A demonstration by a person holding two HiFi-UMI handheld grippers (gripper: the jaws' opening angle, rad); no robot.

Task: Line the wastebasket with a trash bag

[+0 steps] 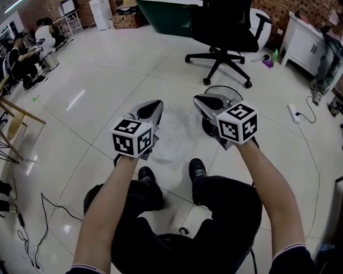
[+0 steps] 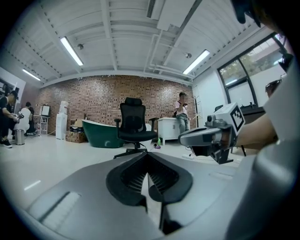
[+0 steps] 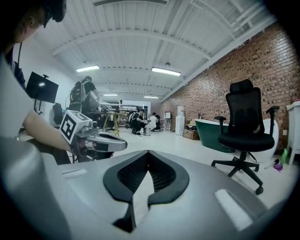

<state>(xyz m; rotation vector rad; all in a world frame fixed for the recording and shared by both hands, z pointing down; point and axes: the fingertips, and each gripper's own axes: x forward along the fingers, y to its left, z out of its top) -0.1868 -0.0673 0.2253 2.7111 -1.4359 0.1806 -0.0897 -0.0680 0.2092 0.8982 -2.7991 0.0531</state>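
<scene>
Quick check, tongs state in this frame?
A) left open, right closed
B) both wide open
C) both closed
C: in their own gripper views the left tongs and the right tongs each have their tips meeting. They appear to pinch the thin trash bag, which shows as a translucent sheet between them in the head view.

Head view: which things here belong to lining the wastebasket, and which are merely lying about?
Belong to the job:
trash bag, pinched between the left claw and right claw
dark wastebasket, mostly hidden under the right claw

Lying about:
office chair
power strip
green bathtub
white cabinet
</scene>
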